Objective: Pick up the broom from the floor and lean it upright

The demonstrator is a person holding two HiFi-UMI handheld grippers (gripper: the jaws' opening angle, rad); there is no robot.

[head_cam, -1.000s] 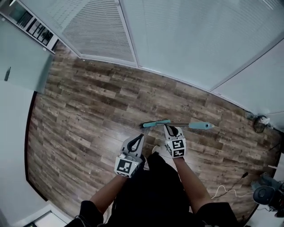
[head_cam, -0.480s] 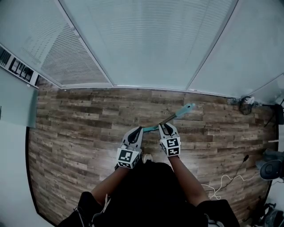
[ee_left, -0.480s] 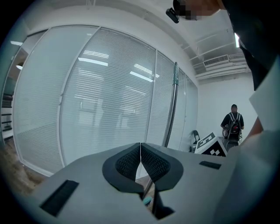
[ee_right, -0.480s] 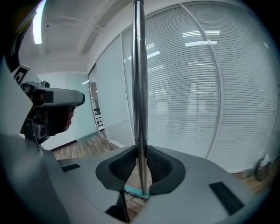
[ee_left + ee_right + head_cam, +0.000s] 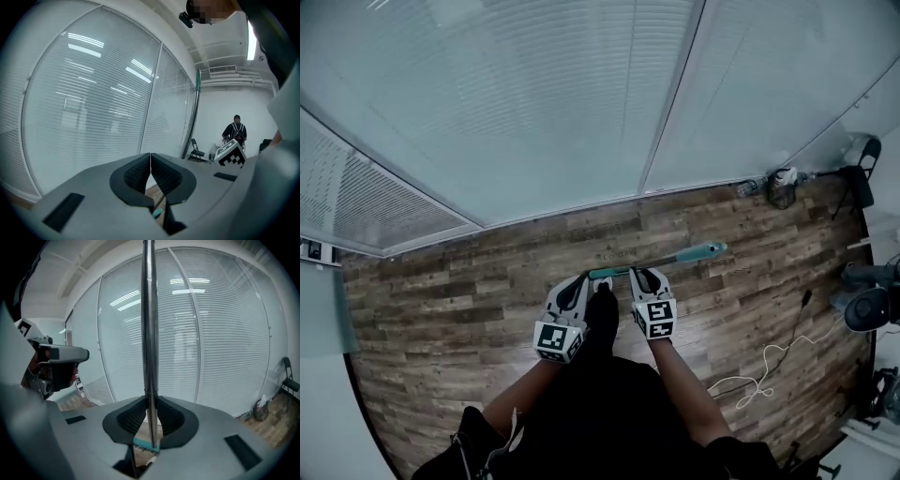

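Nearest to the camera on the head, the two arms of the person reach forward, each one with a gripper. The right gripper (image 5: 642,275) (image 5: 150,401) pinches the metal pole of the broom (image 5: 667,259) (image 5: 149,333) low, just above its teal head; in the right gripper view the pole stands upright between the two pads and goes out of the top of the picture. The left gripper (image 5: 583,283) (image 5: 150,157) is just beside it at the left, with its pads pressed together and nothing between them; it does not hold the broom. In the left gripper view the pole (image 5: 193,122) rises at the right side, with a teal grip on its top end. Whether the broom head touches the wooden floor (image 5: 469,291) cannot be told. Behind the grippers runs a glass wall with blinds (image 5: 534,112). Farther to the right, a white cable (image 5: 759,370) lies on the floor, and a dark chair (image 5: 861,178) stands near the wall.
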